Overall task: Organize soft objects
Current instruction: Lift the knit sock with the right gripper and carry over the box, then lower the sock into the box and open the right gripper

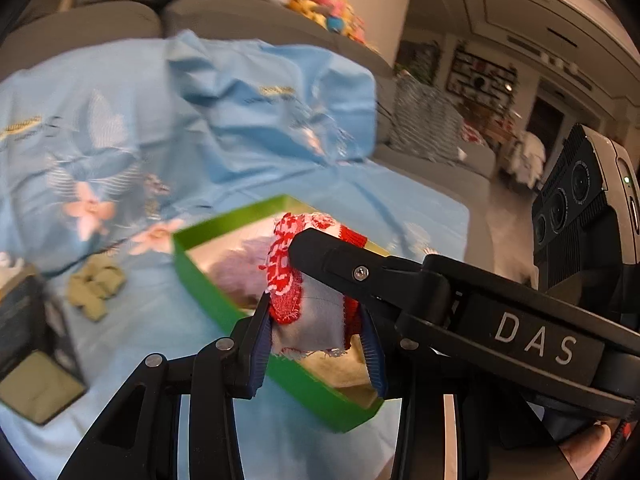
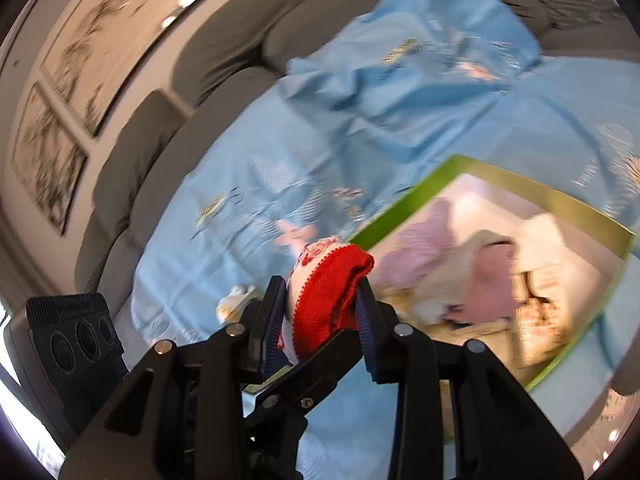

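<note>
A red and white patterned sock (image 1: 306, 304) is pinched between both grippers at once. My left gripper (image 1: 318, 340) is shut on its white and red lower part, just above the near wall of the green box (image 1: 208, 280). My right gripper (image 2: 320, 312) is shut on the sock's red cuff (image 2: 326, 280), left of the green box (image 2: 400, 212). The right gripper's finger crosses the sock from the right in the left wrist view (image 1: 332, 260). The box holds lilac and cream soft items (image 2: 472, 276).
A light blue floral sheet (image 1: 160, 152) covers the grey sofa (image 1: 224, 16). An olive rolled sock pair (image 1: 94, 284) lies left of the box. A dark box (image 1: 28, 344) with an olive item sits at the far left. Plush toys (image 1: 320, 4) line the sofa back.
</note>
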### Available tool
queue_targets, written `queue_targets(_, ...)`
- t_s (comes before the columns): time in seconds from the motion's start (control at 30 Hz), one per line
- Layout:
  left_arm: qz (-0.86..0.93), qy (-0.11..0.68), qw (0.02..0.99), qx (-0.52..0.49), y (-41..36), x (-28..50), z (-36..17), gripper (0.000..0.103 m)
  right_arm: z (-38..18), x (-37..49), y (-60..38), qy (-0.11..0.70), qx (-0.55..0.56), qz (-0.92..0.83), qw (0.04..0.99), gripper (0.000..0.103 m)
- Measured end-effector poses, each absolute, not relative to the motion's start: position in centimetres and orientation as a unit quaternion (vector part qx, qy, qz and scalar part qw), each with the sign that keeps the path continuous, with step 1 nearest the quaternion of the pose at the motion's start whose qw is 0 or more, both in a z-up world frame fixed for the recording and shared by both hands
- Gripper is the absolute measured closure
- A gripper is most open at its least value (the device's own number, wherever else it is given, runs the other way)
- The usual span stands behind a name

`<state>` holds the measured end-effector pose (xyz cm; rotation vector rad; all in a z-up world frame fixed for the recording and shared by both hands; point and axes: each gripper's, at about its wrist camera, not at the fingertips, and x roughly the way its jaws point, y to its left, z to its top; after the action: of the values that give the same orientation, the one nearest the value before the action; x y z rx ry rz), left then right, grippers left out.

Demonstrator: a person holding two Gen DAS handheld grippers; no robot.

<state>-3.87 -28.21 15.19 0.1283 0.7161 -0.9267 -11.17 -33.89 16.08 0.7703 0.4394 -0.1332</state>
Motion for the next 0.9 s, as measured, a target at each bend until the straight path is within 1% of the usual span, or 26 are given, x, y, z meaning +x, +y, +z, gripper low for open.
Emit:
queue_targets(0.17, -0.457, 0.365, 0.808, 0.078, -31.1, -3.6, 13.4, 0.062, 14.2, -12.1, -36.5, 0.221, 0.409, -0.109, 0.878, 0.069)
queue_targets(0.5, -0.471, 0.425, 0.769, 0.079, -34.3, -2.4, 10.1, 0.062, 11.2, -12.0, -39.1, 0.254, 0.436, -0.179, 0.845, 0.069)
queue_targets(0.73, -0.468, 0.445, 0.761, 0.064, -34.2, -2.0, 9.2, 0.062, 10.8, -11.5, -39.2, 0.272, 0.419, -0.216, 0.839, 0.073)
queue_targets(0.9, -0.463, 0.438, 0.768, 0.063, -32.9, -2.3, 10.1, 0.061, 11.0, -11.4, -39.1, 0.274, 0.411, -0.21, 0.844, 0.069)
